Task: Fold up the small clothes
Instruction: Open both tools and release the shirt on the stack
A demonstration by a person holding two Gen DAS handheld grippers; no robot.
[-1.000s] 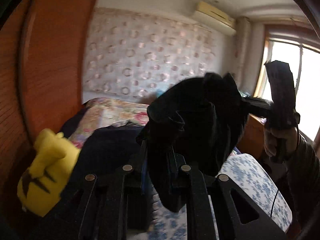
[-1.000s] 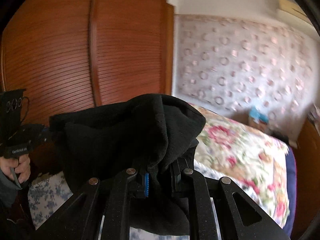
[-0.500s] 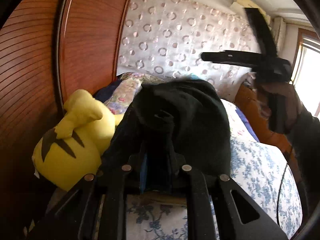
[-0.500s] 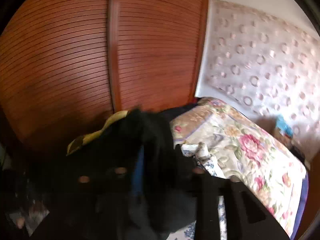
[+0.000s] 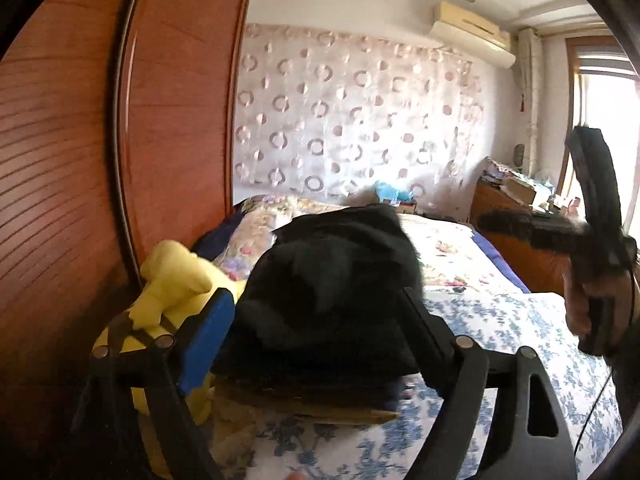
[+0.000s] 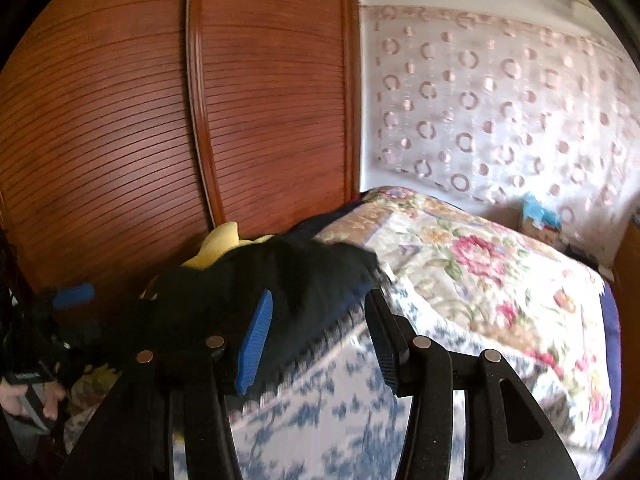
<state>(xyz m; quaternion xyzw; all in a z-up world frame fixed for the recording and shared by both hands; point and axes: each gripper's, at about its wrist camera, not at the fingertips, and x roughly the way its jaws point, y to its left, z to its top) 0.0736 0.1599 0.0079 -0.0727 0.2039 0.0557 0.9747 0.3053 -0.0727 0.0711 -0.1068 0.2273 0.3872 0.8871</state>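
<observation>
**Black garment: set down on stack, both grippers let go**

Item: black garment (image 5: 332,280), soft and thick, bundled rather than flat. Lay on top of a low stack of folded clothes (image 5: 304,396) at the near corner of the bed (image 5: 520,320), on the blue-flowered sheet. Pressed against a yellow plush toy (image 5: 176,276) on its left, beside the wooden wardrobe door (image 5: 80,160).

Left gripper (image 5: 320,320): jaws opening wide, straddling the near edge of the garment; blue pad clear of the cloth on the left side. Right-hand finger partly hidden behind the cloth, so contact there could not be ruled out. Judged released.

Right gripper (image 6: 316,332): jaws parted about halfway, pointed at the garment's right edge. Dark cloth close against the left blue pad, bare sheet in the gap, right pad clear. Judged released, nothing clamped.

Done, as far as shown: garment folded down to a compact bundle and placed on the stack, with at least a few folded pieces beneath it.

Left, by judgement: top layer lumpy, one flap sticking out toward the floral quilt (image 6: 480,260); likely some tidying and squaring of edges. No further unfolded small clothes identifiable in either view; dark fabric near the quilt too unclear to class.
</observation>
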